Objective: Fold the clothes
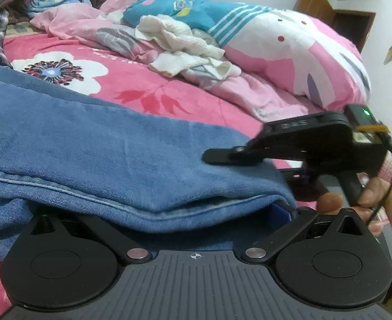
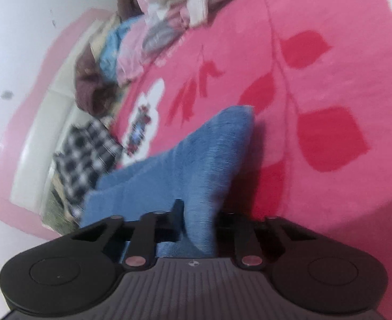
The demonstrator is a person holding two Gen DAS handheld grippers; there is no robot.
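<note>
While pinched — one jeans [image 2: 196,165], two grippers [image 2: 198,229].

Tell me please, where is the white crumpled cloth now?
In the left wrist view the white crumpled cloth lies far up the pink bedspread, beside the blue and pink quilt, beyond the blue jeans.

We are in a home bedroom: beyond the claw lies a bed [image 1: 131,80] with pink floral blanket, a duvet [image 1: 289,61], strewn clothes [image 1: 185,48].
</note>
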